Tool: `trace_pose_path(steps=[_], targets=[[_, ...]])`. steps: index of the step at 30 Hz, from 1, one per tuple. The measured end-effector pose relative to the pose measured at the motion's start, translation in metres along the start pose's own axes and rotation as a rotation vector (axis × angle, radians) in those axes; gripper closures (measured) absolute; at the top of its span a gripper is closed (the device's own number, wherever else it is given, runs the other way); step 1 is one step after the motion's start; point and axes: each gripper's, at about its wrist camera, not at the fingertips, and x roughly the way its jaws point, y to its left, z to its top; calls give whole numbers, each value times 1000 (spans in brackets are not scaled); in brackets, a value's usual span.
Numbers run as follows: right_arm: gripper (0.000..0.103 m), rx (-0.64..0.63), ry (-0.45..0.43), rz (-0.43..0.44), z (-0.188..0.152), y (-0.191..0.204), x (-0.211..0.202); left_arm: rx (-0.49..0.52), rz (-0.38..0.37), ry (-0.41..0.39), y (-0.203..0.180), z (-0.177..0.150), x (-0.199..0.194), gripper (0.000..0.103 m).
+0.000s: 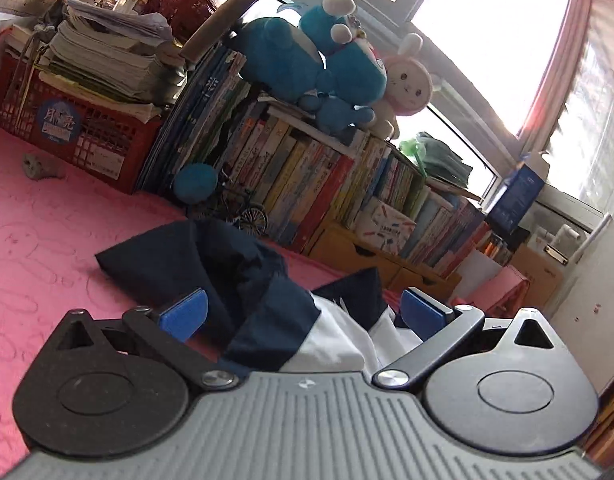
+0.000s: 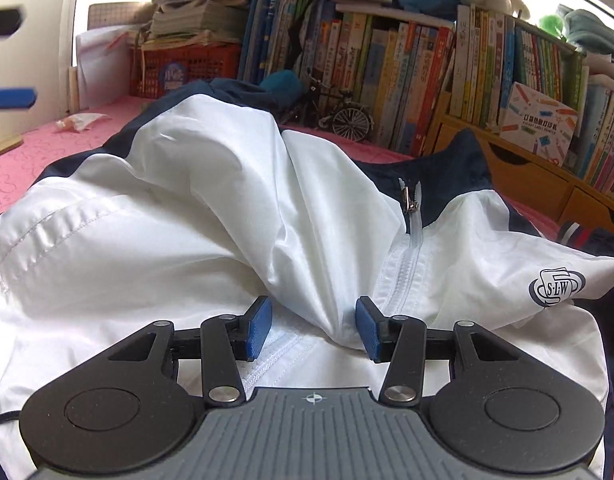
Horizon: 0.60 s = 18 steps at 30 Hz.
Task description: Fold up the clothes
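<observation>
Right gripper (image 2: 314, 328) angled down, seemingly pinching jacket (image 2: 187, 208).

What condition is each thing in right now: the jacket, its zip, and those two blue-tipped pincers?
Jacket: crumpled on the pink bedspread, not yet folded.
Zipper: done up most of the way, the navy collar above the pull open.
Right gripper: part open, a ridge of white fabric between its pads; whether they pinch it is unclear.
Left gripper: wide open, navy and white fabric lying loose between its pads.
</observation>
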Motion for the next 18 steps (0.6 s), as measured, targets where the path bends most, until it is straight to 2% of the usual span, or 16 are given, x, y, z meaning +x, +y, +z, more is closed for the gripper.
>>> trace_pose_path(steps=[2,4,6,8,9,10,12,13,15,17,18], targets=[[55,-2,-1,1,0,0,-1,43,69,30,-11,15,45,0],[55,-3,-2,2,-1,0,0,88,159,116,-22,26,98,0],[55,5,-2,8,-1,-2,0,179,314,231,-31,19,155,0],[55,22,0,15,-1,-5,1,282,540,359,-32,5,205,1],[54,28,0,18,-1,-6,1,312,633,413,-29,-4,223,7],[54,33,1,19,-1,-6,1,321,673,442,-25,-11,234,13],[53,39,1,22,-1,-7,1,254,661,435,-17,-18,235,49],[53,42,0,25,-1,-8,1,216,651,418,-14,-18,231,56],[51,69,-5,39,-1,-13,1,170,594,354,-17,-15,211,81],[49,134,-21,68,-2,-23,-1,235,473,305,-30,-17,188,85],[49,227,-49,95,-7,-37,-4,293,392,282,-40,-18,175,85]])
